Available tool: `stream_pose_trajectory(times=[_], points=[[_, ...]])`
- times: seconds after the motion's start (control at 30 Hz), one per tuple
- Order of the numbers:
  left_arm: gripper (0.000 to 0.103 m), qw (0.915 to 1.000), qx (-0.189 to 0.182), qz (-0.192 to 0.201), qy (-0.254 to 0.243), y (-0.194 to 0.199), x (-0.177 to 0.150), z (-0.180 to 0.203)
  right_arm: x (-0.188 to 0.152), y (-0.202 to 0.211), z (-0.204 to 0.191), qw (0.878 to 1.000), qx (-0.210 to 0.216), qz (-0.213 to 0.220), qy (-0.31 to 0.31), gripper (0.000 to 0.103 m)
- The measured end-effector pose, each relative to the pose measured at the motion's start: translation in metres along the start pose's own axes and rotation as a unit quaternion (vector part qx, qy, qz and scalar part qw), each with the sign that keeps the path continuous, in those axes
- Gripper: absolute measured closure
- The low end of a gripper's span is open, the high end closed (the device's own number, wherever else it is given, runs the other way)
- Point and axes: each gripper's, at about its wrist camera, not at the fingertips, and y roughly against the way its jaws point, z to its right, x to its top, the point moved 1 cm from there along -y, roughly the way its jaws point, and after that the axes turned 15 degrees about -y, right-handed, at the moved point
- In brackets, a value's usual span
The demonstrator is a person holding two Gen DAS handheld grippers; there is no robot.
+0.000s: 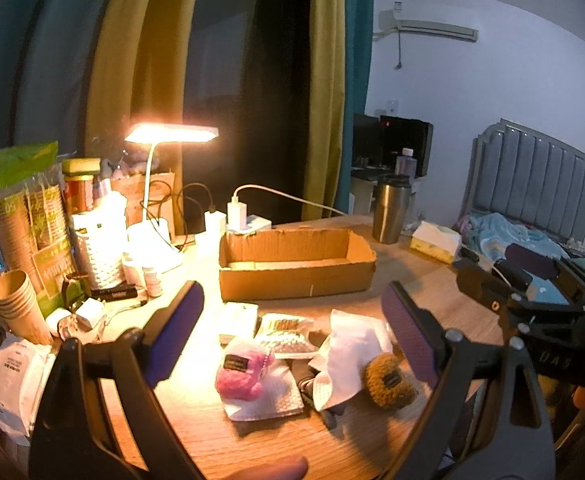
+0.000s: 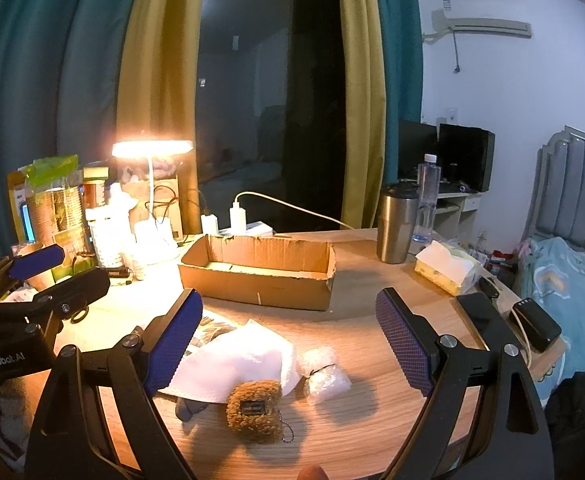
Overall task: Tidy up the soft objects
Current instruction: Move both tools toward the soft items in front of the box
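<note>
"GenRobot.AI" in white on the black body of the left tool (image 2: pixel 38 276).

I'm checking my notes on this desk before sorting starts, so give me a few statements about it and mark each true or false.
1. The cardboard box holds the plush toys. False: they lie on the table in front of it.
2. Both grippers are open, holding nothing. True.
3. The desk lamp is off. False: it is lit.
4. The brown plush lies beside a white cloth. True.
5. The pink plush has a dark tag. True.
</note>
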Motion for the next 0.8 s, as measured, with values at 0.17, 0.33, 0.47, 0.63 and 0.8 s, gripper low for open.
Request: stream_pose_trajectory(times=[0.17, 0.33, 0.47, 0.63, 0.8], points=[[0.012, 0.9999, -0.005, -0.002, 0.013, -0.003, -0.006, -0.008, -0.003, -0.007, -0.010, 1.000, -0.004, -0.008, 0.011, 0.012], [0.012, 0.9996, -0.008, -0.006, 0.026, -0.007, -0.013, -0.019, -0.006, -0.013, -0.022, 1.000, -0.006, -0.015, 0.023, 0.012], [0.012, 0.9994, -0.008, -0.010, 0.032, -0.009, -0.018, -0.026, -0.007, -0.017, -0.029, 0.999, -0.005, -0.019, 0.029, 0.012], [0.012, 0.9992, -0.006, -0.012, 0.037, -0.008, -0.021, -0.031, -0.008, -0.018, -0.032, 0.999, -0.005, -0.020, 0.032, 0.012], [0.012, 0.9993, -0.007, -0.012, 0.036, -0.007, -0.021, -0.030, -0.007, -0.018, -0.029, 0.999, -0.007, -0.019, 0.028, 0.012]])
